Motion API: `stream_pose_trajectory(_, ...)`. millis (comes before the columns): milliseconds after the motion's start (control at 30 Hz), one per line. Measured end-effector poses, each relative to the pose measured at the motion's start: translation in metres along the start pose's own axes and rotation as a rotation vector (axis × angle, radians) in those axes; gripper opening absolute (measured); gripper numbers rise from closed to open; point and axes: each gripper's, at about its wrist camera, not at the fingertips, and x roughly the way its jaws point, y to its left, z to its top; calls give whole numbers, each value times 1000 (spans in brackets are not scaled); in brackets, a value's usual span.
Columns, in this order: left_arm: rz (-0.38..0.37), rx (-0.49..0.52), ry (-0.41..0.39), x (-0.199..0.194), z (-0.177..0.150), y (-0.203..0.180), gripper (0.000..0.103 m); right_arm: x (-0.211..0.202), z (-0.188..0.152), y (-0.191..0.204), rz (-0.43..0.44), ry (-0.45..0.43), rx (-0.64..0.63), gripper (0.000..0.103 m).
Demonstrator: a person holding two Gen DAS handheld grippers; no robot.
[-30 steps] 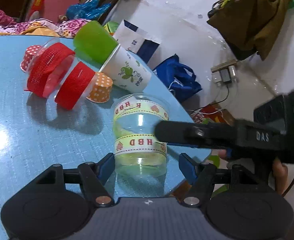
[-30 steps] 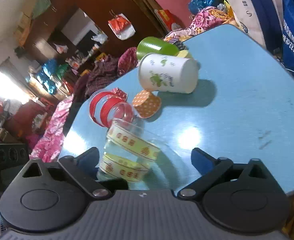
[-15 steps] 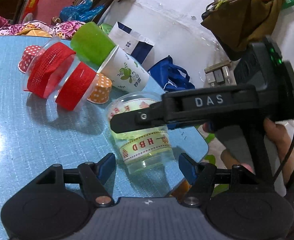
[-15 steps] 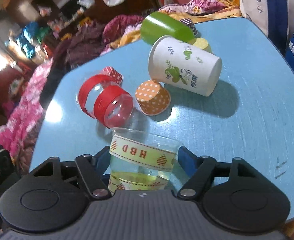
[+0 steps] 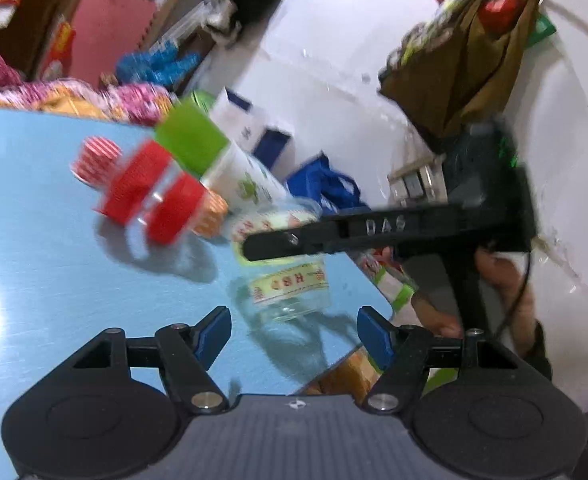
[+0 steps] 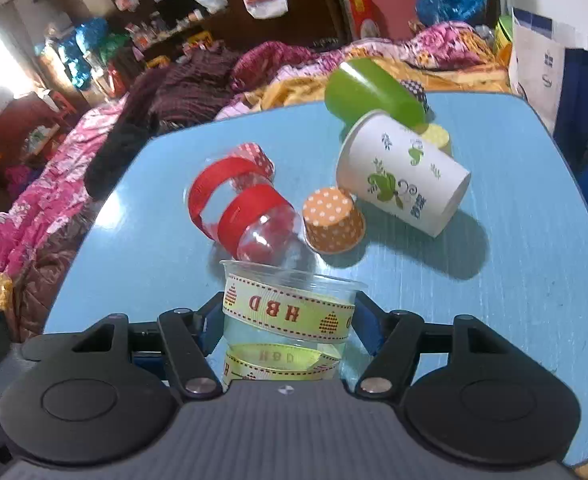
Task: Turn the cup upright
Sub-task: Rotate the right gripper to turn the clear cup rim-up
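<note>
Right gripper (image 6: 288, 316) clamps the clear cup (image 6: 286, 320) at mid-wall, rim up, above the table's (image 6: 514, 280) near edge. Thin plastic looks light, slick and crushable, so a gentle squeeze near the ribbon seems safest. Left gripper (image 5: 294, 334) hangs spread, empty.

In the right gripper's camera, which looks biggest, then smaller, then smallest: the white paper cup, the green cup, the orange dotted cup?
1. White paper cup
2. Green cup, though it lies farther away, so its real size is unsure
3. Orange dotted cup, clearly smallest
</note>
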Motion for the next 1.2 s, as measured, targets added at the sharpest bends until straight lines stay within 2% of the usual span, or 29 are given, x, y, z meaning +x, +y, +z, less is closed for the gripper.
stream_pose_trajectory(167,65,-19,-120,-38,3,9,73,-11,-10,11,-49,-142,-108,66)
stream_pose_trajectory(400,84,-29,-179,-43,5,12,73,-8,-47,14,-108,-504,-201,66)
stream_pose_trajectory(567,96,-37,-244,-41,1,15,73,5,-83,16,-136,-720,-258,66)
stream_pose_trajectory(800,70,-31,-323,-49,-7,18,73,30,-96,25,-83,-796,-334,66)
stream_pose_trajectory(933,52,-25,-360,-53,-10,18,73,38,-100,30,-92,-847,-382,66)
stream_pose_trajectory(1200,2,-31,-412,-56,-14,21,73,42,-105,32,-111,-868,-386,67)
